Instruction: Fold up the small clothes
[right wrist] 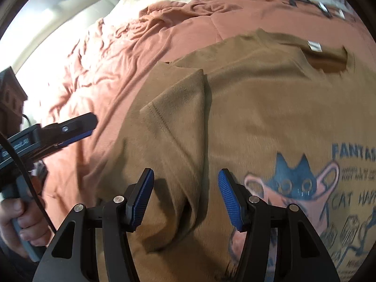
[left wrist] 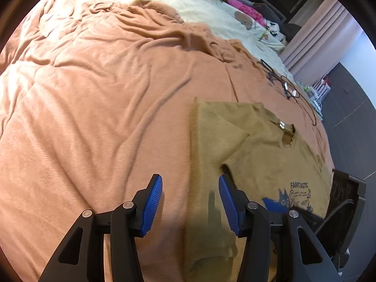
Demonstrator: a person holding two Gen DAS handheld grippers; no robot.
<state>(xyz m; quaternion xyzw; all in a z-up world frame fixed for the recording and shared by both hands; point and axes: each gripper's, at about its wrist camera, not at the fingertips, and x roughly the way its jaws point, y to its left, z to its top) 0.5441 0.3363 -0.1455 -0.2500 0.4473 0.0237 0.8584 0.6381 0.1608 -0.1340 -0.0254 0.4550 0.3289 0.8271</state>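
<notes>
- Brown T-shirt (right wrist: 270, 108) lies print-up on the bed's orange duvet (left wrist: 94, 94), one sleeve (right wrist: 178, 117) folded in over the body.
- Left claw (left wrist: 190, 199) — fingers spread wide, gripping nothing, at the shirt's side edge.
- Right claw (right wrist: 185, 195) — also apart and empty, hovering over that folded sleeve beside the cat print (right wrist: 293, 183).
- Black cable (left wrist: 289, 89) sits farther up the bed.

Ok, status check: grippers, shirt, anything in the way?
Left gripper open, empty. Right gripper open over folded-in sleeve. Brown T-shirt print-up on bedspread. Black cable lies beyond collar.
</notes>
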